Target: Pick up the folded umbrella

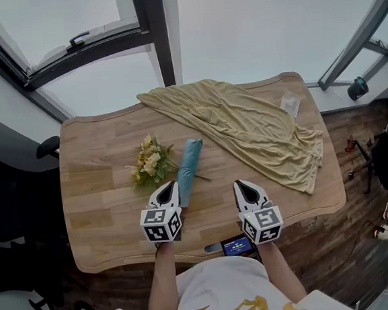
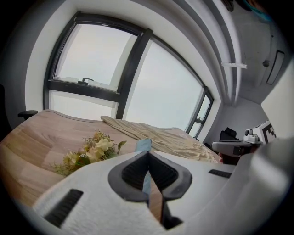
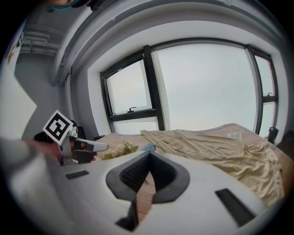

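The folded umbrella (image 1: 189,170) lies on the wooden bench (image 1: 96,193), about midway between its left and right edges and a little nearer your edge than the window edge. Its long axis runs almost straight away from you, with the far end leaning slightly toward the right edge.

Your left gripper (image 1: 170,187) is much the nearer one. Its tip sits just beside the umbrella's near end, on that end's left, and in the left gripper view the blue fabric shows dead ahead over the tip. Your right gripper (image 1: 243,184) hangs over bare wood by the near edge, well apart from the umbrella, which lies off to its left.

Both pairs of fingers are pressed together with nothing between them. Since the umbrella runs along the line the left gripper points, I judge you must part those fingers and shift a touch to the right so they straddle its narrow width.

The umbrella is a slim, rounded roll of pale blue cloth, a little fuller at the far end. It looks soft enough to give under the fingers and round enough to roll.

A bunch of pale yellow flowers (image 1: 150,161) with green leaves lies just left of it, and thin stems seem to run beneath it. A crumpled yellow cloth (image 1: 245,126) sprawls from the far edge to the right edge. The bench top is smooth, light-grained wood with rounded corners.
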{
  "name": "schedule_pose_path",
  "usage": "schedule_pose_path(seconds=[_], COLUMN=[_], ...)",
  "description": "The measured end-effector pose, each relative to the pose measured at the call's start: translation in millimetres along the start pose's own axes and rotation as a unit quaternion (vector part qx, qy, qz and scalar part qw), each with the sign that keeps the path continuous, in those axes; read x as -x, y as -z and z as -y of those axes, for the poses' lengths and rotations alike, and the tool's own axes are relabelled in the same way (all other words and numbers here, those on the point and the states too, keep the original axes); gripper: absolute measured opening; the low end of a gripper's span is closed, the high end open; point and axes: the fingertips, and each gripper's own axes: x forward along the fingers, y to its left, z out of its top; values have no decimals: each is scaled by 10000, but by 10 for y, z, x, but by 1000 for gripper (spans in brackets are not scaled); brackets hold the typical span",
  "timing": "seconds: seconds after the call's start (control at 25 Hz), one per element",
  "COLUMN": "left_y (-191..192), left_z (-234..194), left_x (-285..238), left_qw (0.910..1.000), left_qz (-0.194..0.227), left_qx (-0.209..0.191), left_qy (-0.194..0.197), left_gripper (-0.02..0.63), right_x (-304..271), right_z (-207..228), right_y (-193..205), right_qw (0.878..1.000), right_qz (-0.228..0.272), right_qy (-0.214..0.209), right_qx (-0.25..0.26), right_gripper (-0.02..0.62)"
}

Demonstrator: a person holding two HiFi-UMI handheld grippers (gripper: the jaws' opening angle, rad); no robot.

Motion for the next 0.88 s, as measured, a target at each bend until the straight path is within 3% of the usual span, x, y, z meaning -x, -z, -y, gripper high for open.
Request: schedule_pose_path(seconds=[0.56, 0.6, 0.68, 0.88], left_y=[294, 315, 364, 492], left_z=[-73, -82, -93, -88], left_x=[-427, -457, -519, -672], left_qw=[9940, 9932, 9916, 9840], left_qz=[-957, -1009, -1130, -1538], left_qx=[-532, -574, -629, -878], left_qy=[69, 69, 93, 186], left_gripper=[18, 28, 121, 194], right_x=[-322, -339, -373, -442], right_z=[221, 236, 258, 277], right_y=[365, 387, 423, 526], right_qw=[9982, 9980, 9976, 9964], right_qz=[-565, -597, -651, -816], right_qy=[48, 49, 35, -11], right_qx=[-172, -189, -215, -243], right_gripper=[11, 11, 11, 11])
